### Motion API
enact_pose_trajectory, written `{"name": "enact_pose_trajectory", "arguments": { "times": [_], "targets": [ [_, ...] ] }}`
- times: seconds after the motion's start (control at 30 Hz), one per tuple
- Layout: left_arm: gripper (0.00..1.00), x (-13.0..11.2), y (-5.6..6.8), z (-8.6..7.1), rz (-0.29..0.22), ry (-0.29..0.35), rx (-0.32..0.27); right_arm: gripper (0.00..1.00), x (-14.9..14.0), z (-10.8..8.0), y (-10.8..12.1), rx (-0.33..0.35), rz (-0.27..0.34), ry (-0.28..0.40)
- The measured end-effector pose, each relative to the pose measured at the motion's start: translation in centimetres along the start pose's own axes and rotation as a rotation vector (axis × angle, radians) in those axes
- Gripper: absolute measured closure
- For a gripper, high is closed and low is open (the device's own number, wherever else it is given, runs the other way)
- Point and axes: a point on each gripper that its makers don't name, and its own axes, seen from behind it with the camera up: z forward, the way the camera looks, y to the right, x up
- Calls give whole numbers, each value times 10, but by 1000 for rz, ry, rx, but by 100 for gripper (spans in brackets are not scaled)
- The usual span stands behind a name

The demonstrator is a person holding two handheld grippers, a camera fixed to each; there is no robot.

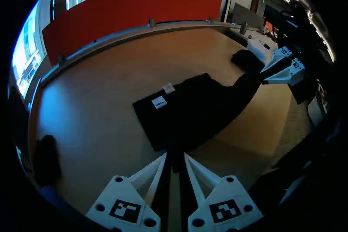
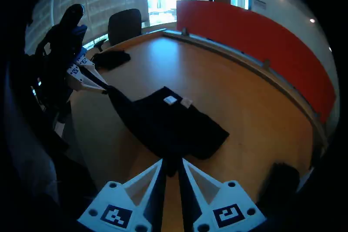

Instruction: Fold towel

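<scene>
A black towel (image 1: 195,110) with two white labels (image 1: 159,102) lies spread on the wooden table (image 1: 108,101), its near edge lifted. In the left gripper view my left gripper (image 1: 175,161) is shut on one near corner of it. The right gripper (image 1: 263,78) shows farther off at the right, pinching the other raised corner. In the right gripper view the towel (image 2: 174,123) stretches from my right gripper (image 2: 172,165), shut on its corner, up to the left gripper (image 2: 105,89) at the left, which holds the opposite corner pulled up into a point.
Another dark cloth (image 1: 246,59) (image 2: 111,58) lies on the table farther off. A dark object (image 1: 45,162) (image 2: 282,179) sits near the table's edge. A red partition (image 1: 130,10) (image 2: 261,40) runs along the table's far side. An office chair (image 2: 124,25) stands by the window.
</scene>
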Motion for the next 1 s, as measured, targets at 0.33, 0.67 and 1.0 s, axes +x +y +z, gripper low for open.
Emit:
{"name": "enact_pose_trajectory", "arguments": {
  "times": [0.33, 0.67, 1.0],
  "targets": [
    [88, 15, -12, 21, -11, 15, 16, 82, 2, 17, 21, -28, 14, -13],
    [88, 32, -28, 48, -5, 15, 23, 82, 7, 38, 47, -57, 31, -23],
    [88, 42, -42, 71, 7, 14, 32, 83, 9, 56, 69, -85, 51, -31]
  ]
}}
